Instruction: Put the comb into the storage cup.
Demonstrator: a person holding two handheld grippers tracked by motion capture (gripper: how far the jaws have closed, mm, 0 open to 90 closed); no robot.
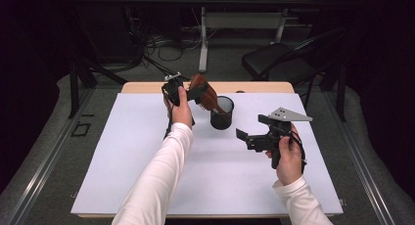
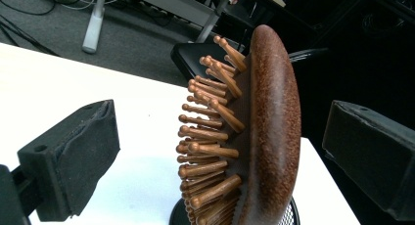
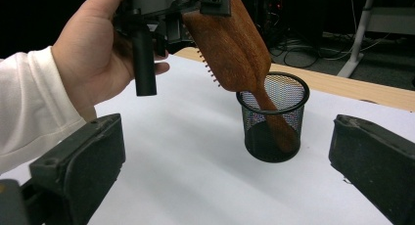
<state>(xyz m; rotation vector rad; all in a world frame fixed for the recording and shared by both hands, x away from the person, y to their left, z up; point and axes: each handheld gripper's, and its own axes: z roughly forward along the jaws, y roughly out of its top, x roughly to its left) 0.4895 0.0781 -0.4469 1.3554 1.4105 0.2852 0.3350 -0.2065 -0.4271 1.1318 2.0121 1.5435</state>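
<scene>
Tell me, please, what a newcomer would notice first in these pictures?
Probably the brown wooden hairbrush, leaning with its handle inside the black mesh cup near the far middle of the white table. The left gripper stands open around its head, while the right gripper waits open nearby.

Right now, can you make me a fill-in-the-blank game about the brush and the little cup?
1. The wooden hairbrush stands with its handle inside the black mesh ____.
2. The left gripper's jaws stand ____ on either side of the brush head.
3. The mesh cup sits on a ____ sheet on the table.
4. The right gripper holds ____.

Missing words: cup; open; white; nothing
</scene>
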